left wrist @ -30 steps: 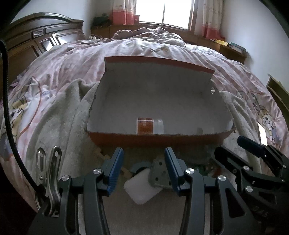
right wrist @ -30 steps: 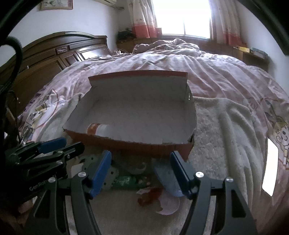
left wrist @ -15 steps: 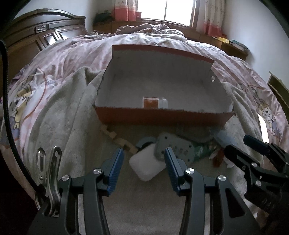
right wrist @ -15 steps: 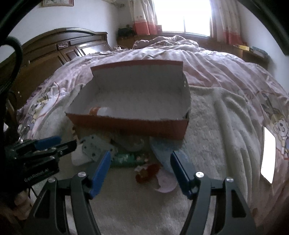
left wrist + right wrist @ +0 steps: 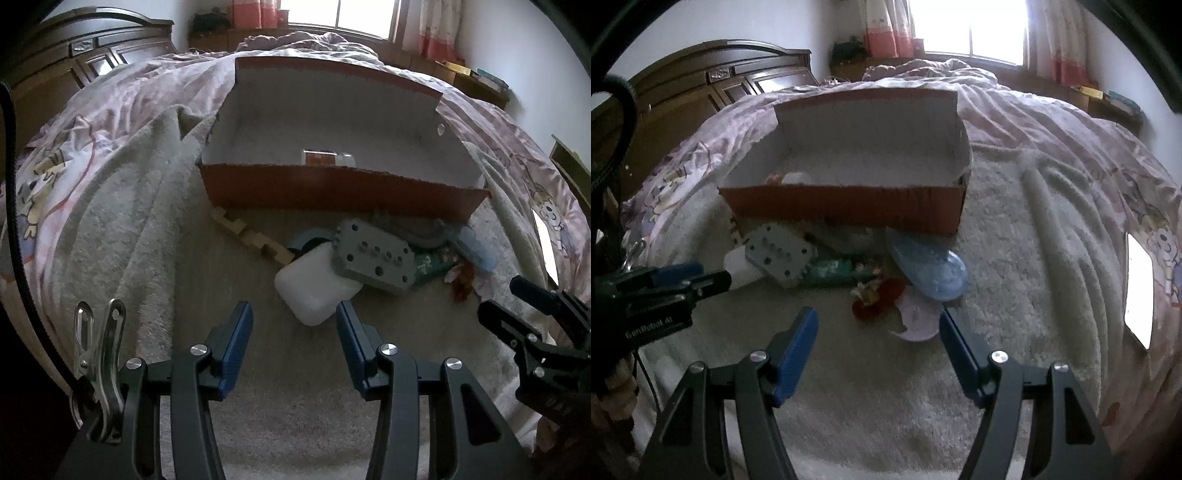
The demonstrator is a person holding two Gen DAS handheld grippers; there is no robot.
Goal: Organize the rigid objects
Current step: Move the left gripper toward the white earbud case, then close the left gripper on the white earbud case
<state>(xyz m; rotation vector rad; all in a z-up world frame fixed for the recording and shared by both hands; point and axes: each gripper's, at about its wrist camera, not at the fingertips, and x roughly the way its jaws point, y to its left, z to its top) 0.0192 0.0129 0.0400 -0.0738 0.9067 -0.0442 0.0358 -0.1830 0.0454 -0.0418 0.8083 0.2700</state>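
An open orange cardboard box (image 5: 332, 188) (image 5: 846, 206) stands on a pale towel on the bed, with a small bottle (image 5: 327, 158) lying inside. In front of it lies a heap: a white block (image 5: 314, 288), a grey plate with holes (image 5: 373, 258) (image 5: 779, 254), a wooden piece (image 5: 251, 236), a green packet (image 5: 833, 271), a blue oval lid (image 5: 929, 267), a red toy (image 5: 879, 301) and a pale disc (image 5: 918, 317). My left gripper (image 5: 294, 321) is open just short of the white block. My right gripper (image 5: 879, 326) is open, the red toy and disc just beyond its tips.
The pale towel (image 5: 140, 236) covers a pink patterned bedspread (image 5: 1052, 122). A dark wooden headboard (image 5: 701, 92) stands at the left, a window at the back. A bright white flat thing (image 5: 1139, 295) lies on the bed to the right.
Both grippers have drawn back from the box and sunk toward the towel, so the heap in front of the box has come fully into view. Neither gripper's opening changed.
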